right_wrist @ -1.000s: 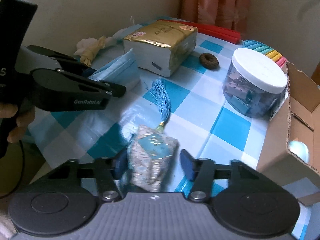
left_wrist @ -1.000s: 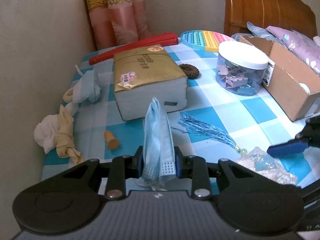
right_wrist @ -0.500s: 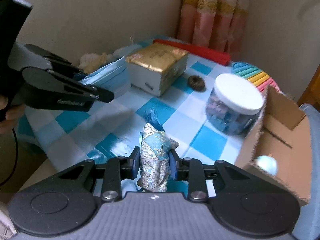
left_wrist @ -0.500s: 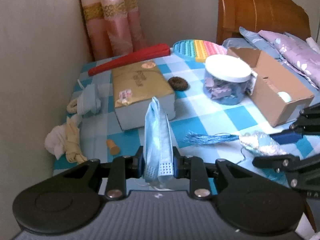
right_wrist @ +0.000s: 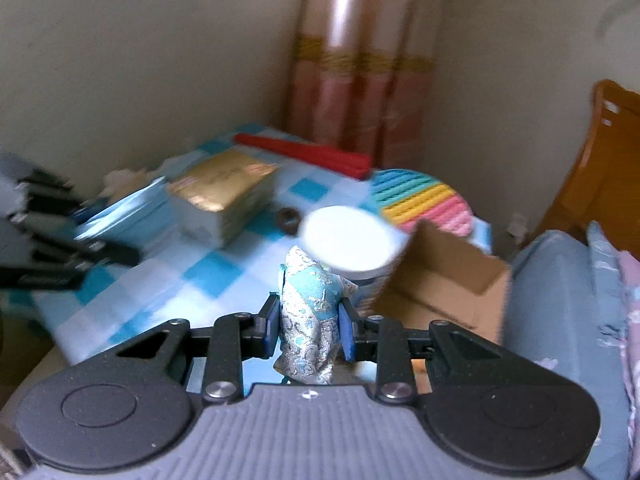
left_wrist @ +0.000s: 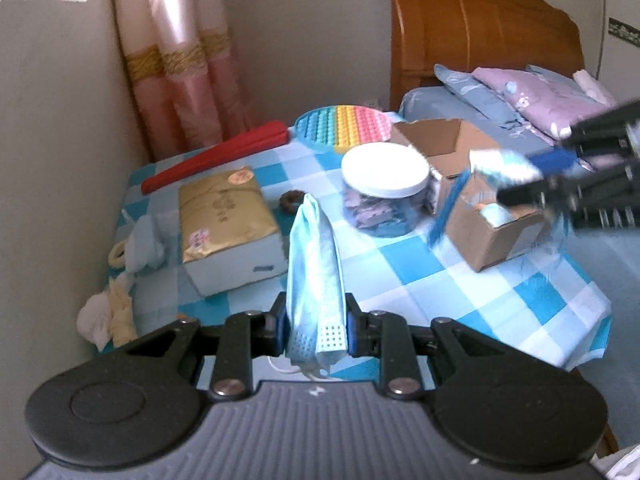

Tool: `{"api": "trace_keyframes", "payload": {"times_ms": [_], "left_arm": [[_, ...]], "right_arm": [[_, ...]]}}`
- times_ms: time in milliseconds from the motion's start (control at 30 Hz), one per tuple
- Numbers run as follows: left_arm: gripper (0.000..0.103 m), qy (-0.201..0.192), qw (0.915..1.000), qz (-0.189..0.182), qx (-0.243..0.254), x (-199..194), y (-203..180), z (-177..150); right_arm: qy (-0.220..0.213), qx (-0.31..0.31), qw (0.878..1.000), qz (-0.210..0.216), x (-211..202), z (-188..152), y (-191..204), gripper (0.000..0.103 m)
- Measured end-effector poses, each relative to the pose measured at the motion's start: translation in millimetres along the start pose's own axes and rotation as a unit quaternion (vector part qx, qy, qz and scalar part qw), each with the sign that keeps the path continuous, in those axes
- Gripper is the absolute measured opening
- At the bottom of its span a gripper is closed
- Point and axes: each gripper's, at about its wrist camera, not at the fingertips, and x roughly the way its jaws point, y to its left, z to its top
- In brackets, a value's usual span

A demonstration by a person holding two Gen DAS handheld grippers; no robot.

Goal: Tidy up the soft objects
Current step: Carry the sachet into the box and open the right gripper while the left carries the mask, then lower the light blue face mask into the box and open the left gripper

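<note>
With my left gripper pinching the face mask and my right gripper clamped on the brocade sachet, its tassel dangling underneath could snag the cardboard box ahead.

We see bare checked cloth on the table in front of the cardboard box and the clear jar; that near stretch is open for passing; farther back the gold-wrapped package, red fan and rainbow mat crowd the way; the wall hems the left edge, with cloth bundles beside it
</note>
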Motion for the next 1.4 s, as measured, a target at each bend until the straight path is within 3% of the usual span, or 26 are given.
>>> {"api": "trace_keyframes", "payload": {"times_ms": [233,500,633,700,767,933,1133,1267,1367,1400], "left_arm": [[0.025,-0.007,0.9997,-0.012,0.021,0.5,-21.3,13.0],[0.025,-0.011,0.9984,-0.029,0.048,6.6,-41.3,38.0],[0.025,-0.012,0.9971,-0.037,0.064,14.7,-53.3,54.6],[0.025,-0.012,0.9965,-0.039,0.072,18.8,-59.5,61.9],[0.025,-0.012,0.9957,-0.042,0.082,24.3,-65.7,70.8],[0.025,-0.013,0.9937,-0.051,0.099,39.4,-79.0,91.6],[0.025,-0.015,0.9904,-0.075,0.115,59.8,-99.4,119.3],[0.026,-0.003,0.9867,-0.111,0.119,80.1,-115.6,137.1],[0.033,0.004,0.9855,-0.128,0.112,98.4,-125.3,145.7],[0.049,0.005,0.9855,-0.128,0.111,104.4,-128.1,147.9]], "right_arm": [[0.016,0.048,0.998,-0.034,9.5,6.0,-64.1,0.034],[0.045,0.059,0.996,-0.058,39.7,-7.7,-92.1,0.035],[0.052,0.057,0.995,-0.063,53.8,-13.8,-100.1,0.043],[0.058,0.062,0.995,-0.055,58.7,-16.2,-104.4,0.052],[0.056,0.076,0.994,-0.051,58.8,-17.9,-109.7,0.071],[0.037,0.092,0.994,-0.036,44.9,-22.2,-117.2,0.087],[0.028,0.083,0.996,-0.017,24.3,-30.3,-106.3,0.096],[0.024,0.078,0.997,-0.007,15.1,-38.6,-95.4,0.096],[0.027,0.078,0.997,-0.012,13.1,-43.9,-90.7,0.096],[0.028,0.079,0.996,-0.013,12.5,-45.2,-90.1,0.096]]}}
